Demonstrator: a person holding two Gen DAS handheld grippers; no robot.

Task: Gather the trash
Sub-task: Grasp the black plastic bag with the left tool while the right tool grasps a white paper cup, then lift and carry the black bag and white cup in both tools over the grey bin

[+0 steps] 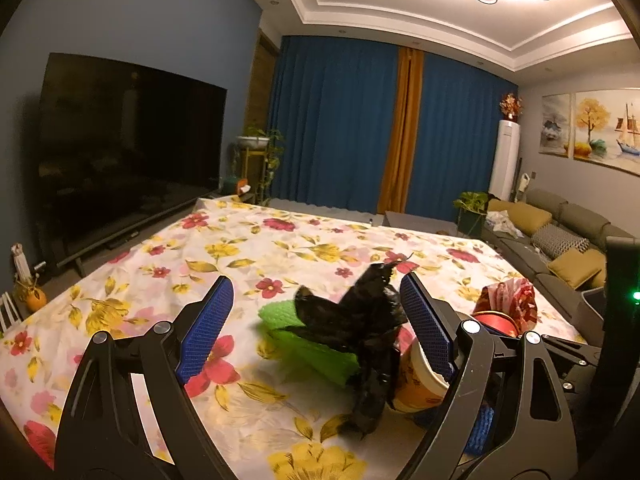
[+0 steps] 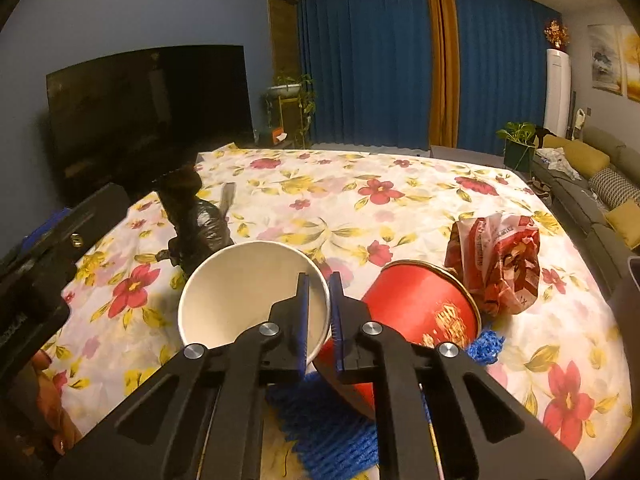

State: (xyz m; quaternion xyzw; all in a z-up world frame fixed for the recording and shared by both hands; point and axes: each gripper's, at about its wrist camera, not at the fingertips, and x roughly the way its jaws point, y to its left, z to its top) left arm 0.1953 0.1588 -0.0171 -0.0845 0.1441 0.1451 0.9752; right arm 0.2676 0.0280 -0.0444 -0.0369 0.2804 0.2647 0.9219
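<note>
My right gripper (image 2: 320, 280) is shut on the rim of a white paper cup (image 2: 240, 292), one finger inside and one outside, holding it above the floral tablecloth (image 2: 360, 208). The cup's printed side shows in the left wrist view (image 1: 416, 384). My left gripper (image 1: 316, 292) is open, its blue pads either side of a crumpled black plastic bag (image 1: 360, 320) that lies over green foam netting (image 1: 316, 356). The black bag also shows in the right wrist view (image 2: 196, 220). A red paper cup (image 2: 424, 308) lies on its side beside a crumpled red-and-white wrapper (image 2: 496, 260). Blue foam netting (image 2: 332, 432) lies under the right gripper.
The table is covered by the floral cloth (image 1: 240, 248). A large dark TV (image 1: 128, 152) stands to the left, blue curtains (image 1: 340, 120) behind, a sofa with cushions (image 1: 560, 232) to the right. The red cup (image 1: 496, 320) and wrapper (image 1: 512, 300) show at the right.
</note>
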